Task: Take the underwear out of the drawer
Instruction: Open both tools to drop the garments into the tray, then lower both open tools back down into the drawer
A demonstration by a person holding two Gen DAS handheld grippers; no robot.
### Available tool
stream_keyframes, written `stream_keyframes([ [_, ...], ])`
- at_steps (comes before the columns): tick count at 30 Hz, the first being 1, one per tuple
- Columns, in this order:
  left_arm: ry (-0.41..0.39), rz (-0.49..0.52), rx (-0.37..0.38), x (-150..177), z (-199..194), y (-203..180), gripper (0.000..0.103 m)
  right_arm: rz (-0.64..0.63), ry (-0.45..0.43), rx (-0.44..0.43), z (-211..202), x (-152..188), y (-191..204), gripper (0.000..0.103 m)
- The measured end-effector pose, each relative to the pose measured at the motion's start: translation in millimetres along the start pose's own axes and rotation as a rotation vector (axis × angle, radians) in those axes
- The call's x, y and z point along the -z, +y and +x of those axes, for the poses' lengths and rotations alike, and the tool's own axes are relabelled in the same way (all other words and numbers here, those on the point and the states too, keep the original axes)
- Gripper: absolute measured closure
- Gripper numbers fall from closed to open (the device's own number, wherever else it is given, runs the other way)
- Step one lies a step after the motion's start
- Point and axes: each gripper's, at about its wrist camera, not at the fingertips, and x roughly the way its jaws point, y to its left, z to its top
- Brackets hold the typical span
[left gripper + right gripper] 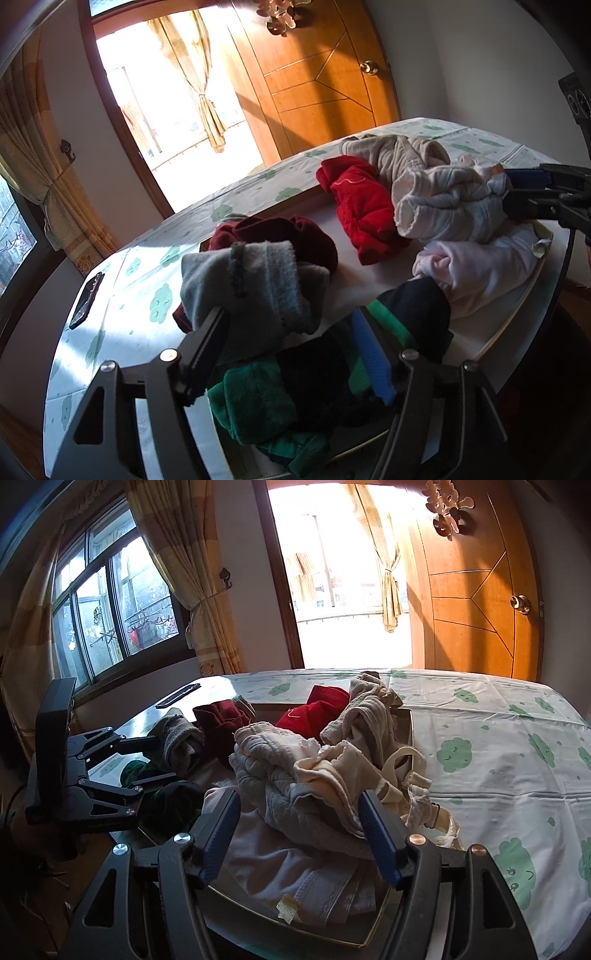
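Note:
A shallow drawer (409,723) lies on the cloth-covered table and holds several bunched garments. My left gripper (291,332) is open low over its near corner. A green-and-black garment (295,384) lies loose between the fingers, and a grey one (255,284) lies just past the left fingertip. Further in lie a dark red piece (280,232), a bright red one (362,206), a beige one (402,155) and a pale pink one (487,266). My right gripper (299,808) is open, with its fingers on either side of a white quilted and cream pile (280,764).
The tablecloth (498,746) is white with green clouds. A dark phone (86,299) lies on it left of the drawer. Behind the table are a sunlit doorway (343,572), a wooden door (476,590) and a curtained window (103,609). The left gripper (162,760) also shows in the right wrist view.

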Motion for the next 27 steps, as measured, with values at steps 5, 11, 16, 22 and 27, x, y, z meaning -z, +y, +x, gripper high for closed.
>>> stream_keyframes([
  [5,-0.017,-0.013,-0.003,5,-9,-1,0.026,0.01,-0.028,-0.006,-14,5,2,0.035],
  [11,-0.044,-0.046,0.009,14,-21,-1,0.017,-0.01,-0.047,-0.021,-29,14,12,0.035],
  [16,-0.047,-0.043,0.03,21,-27,-8,0.011,-0.038,-0.058,-0.04,-42,24,24,0.034],
  [22,-0.051,-0.036,0.04,26,-31,-17,0.011,-0.049,-0.041,-0.065,-47,38,34,0.034],
  [27,-0.061,-0.046,0.052,31,-39,-19,0.011,-0.081,-0.02,-0.066,-50,53,43,0.033],
])
